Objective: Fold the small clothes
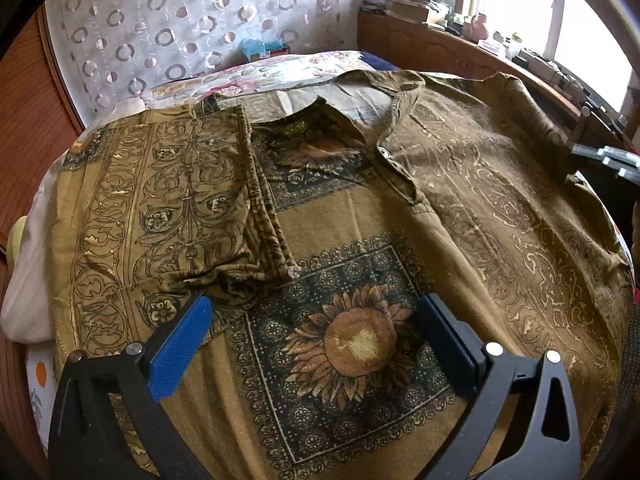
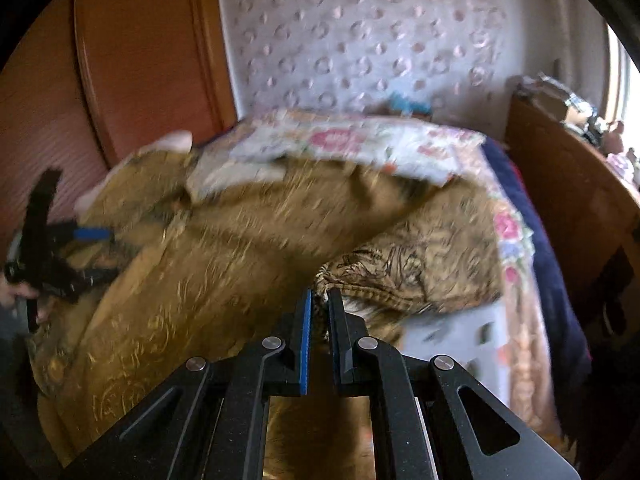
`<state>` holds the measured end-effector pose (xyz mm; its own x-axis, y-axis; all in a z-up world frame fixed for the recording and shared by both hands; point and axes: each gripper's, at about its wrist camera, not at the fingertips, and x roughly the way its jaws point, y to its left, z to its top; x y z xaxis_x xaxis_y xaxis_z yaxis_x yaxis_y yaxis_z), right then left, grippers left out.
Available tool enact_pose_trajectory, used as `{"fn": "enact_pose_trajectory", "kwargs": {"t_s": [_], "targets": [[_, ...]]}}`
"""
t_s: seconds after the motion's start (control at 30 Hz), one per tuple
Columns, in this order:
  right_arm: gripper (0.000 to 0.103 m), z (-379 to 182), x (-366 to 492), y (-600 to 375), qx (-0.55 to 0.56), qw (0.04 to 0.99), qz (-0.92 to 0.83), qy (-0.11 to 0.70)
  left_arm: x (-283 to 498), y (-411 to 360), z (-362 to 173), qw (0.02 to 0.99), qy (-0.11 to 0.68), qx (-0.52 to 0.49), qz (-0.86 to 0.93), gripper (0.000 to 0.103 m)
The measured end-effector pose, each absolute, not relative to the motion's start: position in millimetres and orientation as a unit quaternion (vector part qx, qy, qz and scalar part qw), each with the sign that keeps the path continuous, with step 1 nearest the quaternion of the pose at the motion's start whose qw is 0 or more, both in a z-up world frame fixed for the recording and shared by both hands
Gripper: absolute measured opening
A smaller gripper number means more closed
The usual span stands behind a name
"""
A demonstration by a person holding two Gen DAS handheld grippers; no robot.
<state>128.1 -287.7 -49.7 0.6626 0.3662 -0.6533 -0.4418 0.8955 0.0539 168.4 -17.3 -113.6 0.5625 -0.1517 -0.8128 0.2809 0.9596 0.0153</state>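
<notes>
Shirt (image 2: 248, 240) hem apparently pinched in right tool (image 2: 319, 300).

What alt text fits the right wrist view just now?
The right tongs, closed, pinch an edge of the brown patterned shirt spread on the bed. At far left, the left tongs stand open over the shirt. The picture is motion-blurred.

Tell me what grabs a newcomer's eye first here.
The brown patterned shirt spread over the bed, its big sunflower print sitting between the wide-open left gripper. In the blurred right wrist view, the right gripper is pinched on a bunched edge of the shirt. Behind, circle-patterned wallpaper fills the wall.
</notes>
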Motion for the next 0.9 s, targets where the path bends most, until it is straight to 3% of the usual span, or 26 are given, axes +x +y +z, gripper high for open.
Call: {"fn": "enact_pose_trajectory", "kwargs": {"t_s": [0.2, 0.43, 0.67, 0.9], "targets": [[0.008, -73.0, 131.6, -281.9, -0.058, 0.898, 0.223, 0.375, 168.3, -16.9, -112.8, 0.881, 0.451, 0.072, -0.123, 0.102], [0.044, -53.9, 129.5, -290.4, -0.052, 0.91, 0.208, 0.356, 166.6, -7.1, -90.0, 0.901, 0.415, 0.056, -0.113, 0.102], [0.046, -35.8, 134.6, -317.5, -0.03, 0.924, 0.192, 0.328, 172.5, -5.9, -59.4, 0.918, 0.376, 0.041, -0.118, 0.102], [0.046, -58.0, 182.6, -342.7, -0.01, 0.922, 0.137, 0.363, 183.1, -14.9, -47.2, 0.922, 0.363, 0.044, -0.13, 0.102]]}}
